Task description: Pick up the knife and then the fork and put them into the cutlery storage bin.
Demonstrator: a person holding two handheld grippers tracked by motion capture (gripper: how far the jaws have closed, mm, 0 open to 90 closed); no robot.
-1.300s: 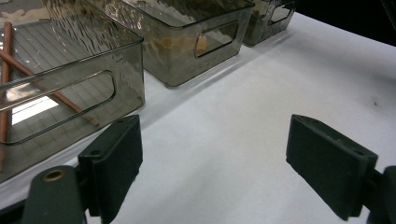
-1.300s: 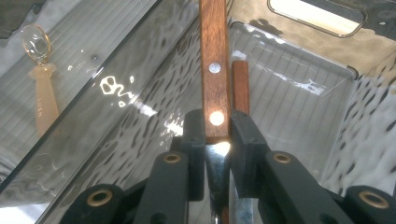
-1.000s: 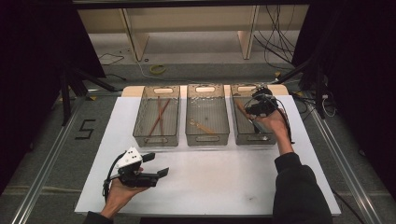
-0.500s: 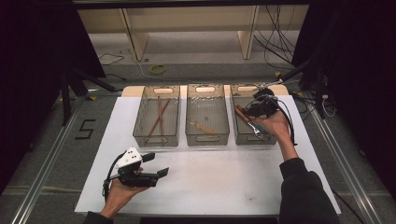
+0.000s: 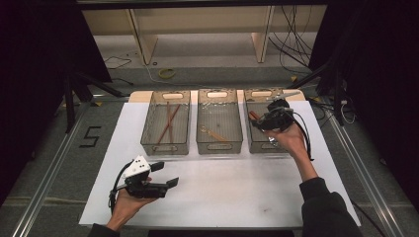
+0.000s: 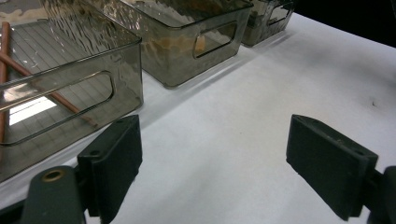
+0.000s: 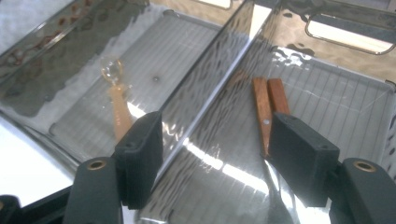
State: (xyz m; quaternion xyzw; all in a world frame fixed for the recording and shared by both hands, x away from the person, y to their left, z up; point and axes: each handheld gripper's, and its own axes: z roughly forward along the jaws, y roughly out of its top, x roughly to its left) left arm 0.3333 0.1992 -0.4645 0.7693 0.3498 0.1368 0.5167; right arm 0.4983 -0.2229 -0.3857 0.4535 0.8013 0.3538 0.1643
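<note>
Right hand-held gripper point(image 5: 264, 120) hangs over the right-hand bin point(image 5: 257, 143) of three smoky see-through bins standing in a row at the far side of the white surface point(image 5: 237, 187). Its jaws have just been opening and stand apart, released, with nothing pinched between the pads. In the right gripper view they straddle the walls where the middle bin point(image 7: 70, 56) and the right-hand bin meet.

A wooden-handled utensil point(image 7: 267, 105) lies on the ribbed floor of the right-hand bin, just ahead of one jaw; its handle looks like two brown slats side by side, and the lower end runs out of sight behind the jaw. Whether that jaw touches it cannot be told.

The middle bin holds a pale amber utensil point(image 7: 116, 95) with a clear rounded end, lying flat on the bin floor.

The left-hand bin point(image 5: 148, 143) holds reddish-brown sticks point(image 5: 169, 121), crossed.

Left hand-held gripper point(image 5: 165, 176) is held low over the near left part of the surface, well apart from the bins, pointing toward the middle. Its jaws are wide apart and empty, with bare white surface between them in the left gripper view.
</note>
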